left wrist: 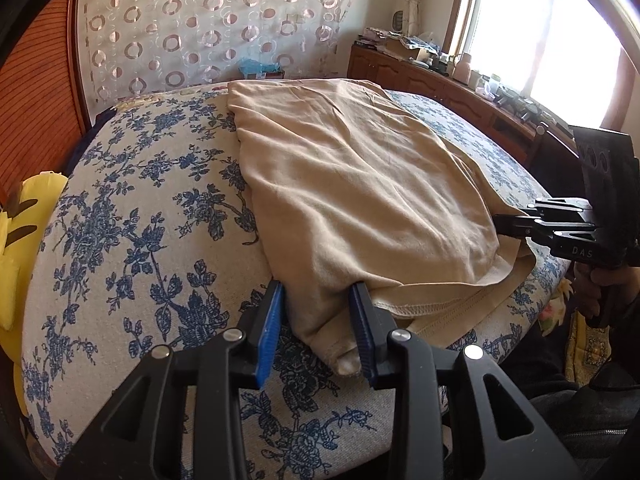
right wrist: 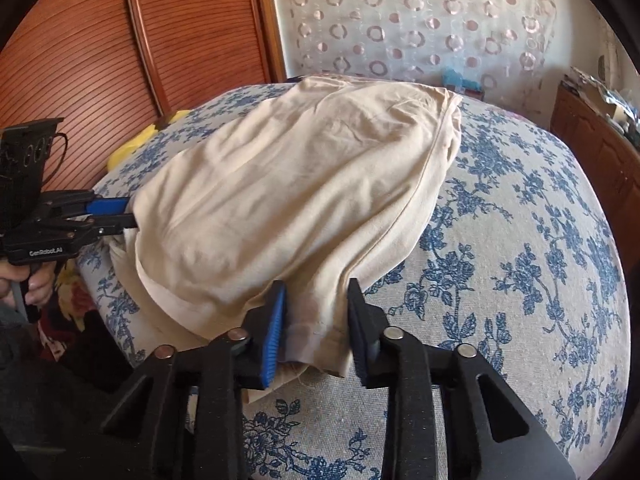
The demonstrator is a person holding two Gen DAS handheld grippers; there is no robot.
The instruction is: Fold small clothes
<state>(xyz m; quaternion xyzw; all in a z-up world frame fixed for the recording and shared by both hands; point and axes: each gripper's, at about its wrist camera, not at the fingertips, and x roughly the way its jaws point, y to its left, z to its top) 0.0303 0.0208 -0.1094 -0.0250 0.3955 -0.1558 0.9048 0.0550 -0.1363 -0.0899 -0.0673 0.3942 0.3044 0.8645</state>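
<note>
**A:** What lies on the bed?

**B:** A beige, soft cotton garment, folded over on itself, rests on the white bedcover printed with blue flowers. It runs from the near edge of the bed toward the far edge, where a sheer curtain with pinkish rings hangs. A stitched hem shows at the near edge, under the top layer.

**A:** And the left gripper?

**B:** The left black gripper with blue ribbed pads sits at the garment's near left corner. Its fingers stand apart, with a bunched fold of the cloth between them; whether the pads press the cloth cannot be told.

**A:** The right one?

**B:** The right black gripper with blue ribbed pads is at the garment's near right corner, close to the near edge of the bed. Its fingers are likewise parted around a hanging fold of fabric, and the grip itself cannot be told. From the left camera its fingertips look nearly together at the cloth's side.

**A:** Anything else in view?

**B:** A yellow soft cushion beside the bed's left edge, a reddish slatted wooden panel behind it, and a cluttered brown wooden cabinet under a bright window.
</note>
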